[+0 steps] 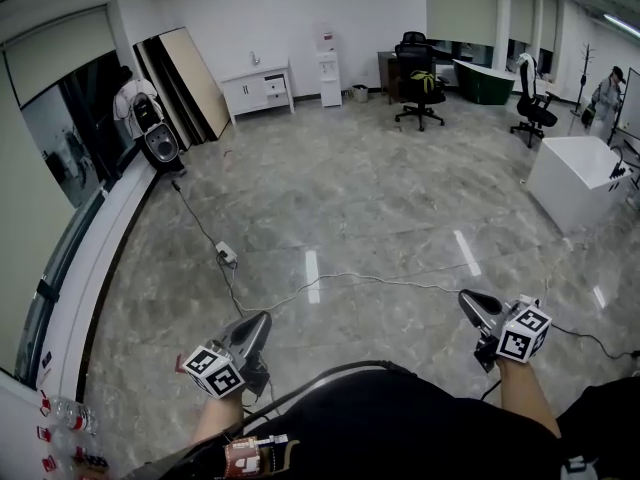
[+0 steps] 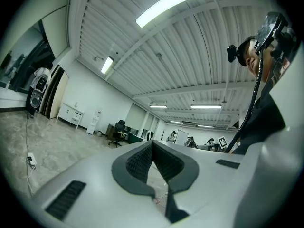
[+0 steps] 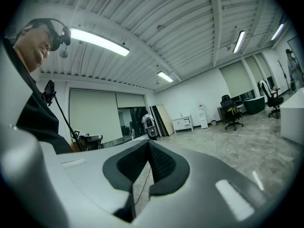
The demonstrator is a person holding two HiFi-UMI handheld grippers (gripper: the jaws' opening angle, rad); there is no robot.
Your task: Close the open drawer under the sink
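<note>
No sink and no open drawer under one shows in any view. Low in the head view I hold both grippers over a grey marble floor (image 1: 380, 218), close to my body. My left gripper (image 1: 262, 320) points up and forward, its jaws closed tip to tip with nothing between them. My right gripper (image 1: 466, 298) is likewise shut and empty. In the left gripper view the dark pads of the left gripper (image 2: 152, 143) meet at a point against the room and ceiling. The right gripper view shows the right gripper (image 3: 148, 142) the same way.
A white cabinet with drawers (image 1: 258, 86) stands at the far wall beside a water dispenser (image 1: 328, 68). A speaker (image 1: 160, 143) and a cable with a power strip (image 1: 227, 255) lie left. Office chairs (image 1: 420, 83) and a white block (image 1: 575, 180) stand right. A person (image 1: 607, 93) stands far right.
</note>
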